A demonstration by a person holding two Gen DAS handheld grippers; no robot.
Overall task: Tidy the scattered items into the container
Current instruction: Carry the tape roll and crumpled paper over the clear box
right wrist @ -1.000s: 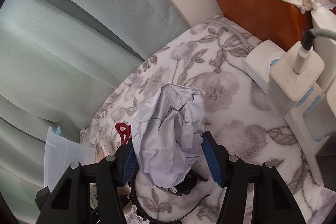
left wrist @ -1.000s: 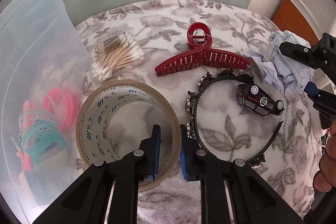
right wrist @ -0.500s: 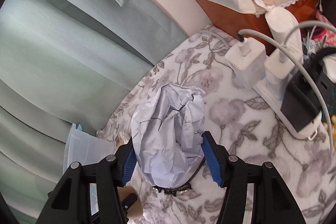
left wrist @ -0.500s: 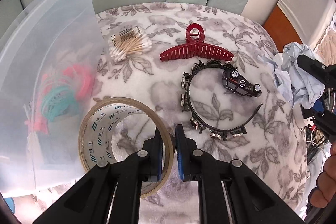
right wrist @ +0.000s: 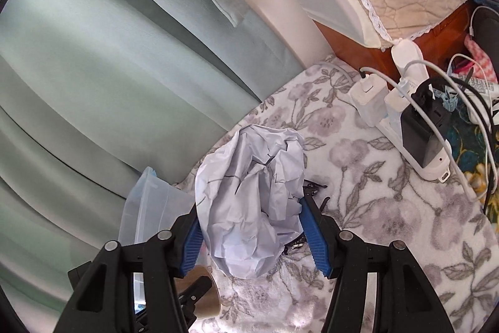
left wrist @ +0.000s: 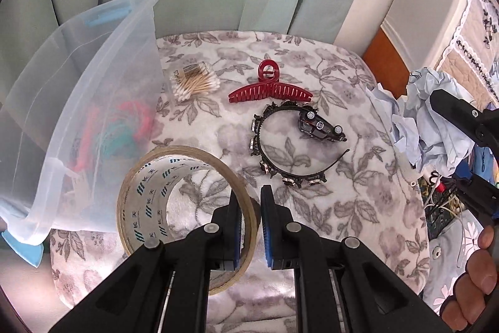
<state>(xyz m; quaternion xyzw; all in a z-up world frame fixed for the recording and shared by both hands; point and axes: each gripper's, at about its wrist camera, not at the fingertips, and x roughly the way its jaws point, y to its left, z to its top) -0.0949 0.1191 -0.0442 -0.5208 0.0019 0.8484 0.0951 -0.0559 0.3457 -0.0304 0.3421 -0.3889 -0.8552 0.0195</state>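
Left claw is clamping the wall of the tape roll, held clear of the floral tabletop just beside the clear container, its bore facing the camera. Right claw is gripping the crumpled paper, long axis running along the fingers, above the tabletop.

A tape roll hangs tilted, its wall pinched between jaws. Crumpled pale paper sits clamped, lifted. On the floral surface: cotton swabs, red claw clip, black headband, toy car (overturned). The translucent container stands left.
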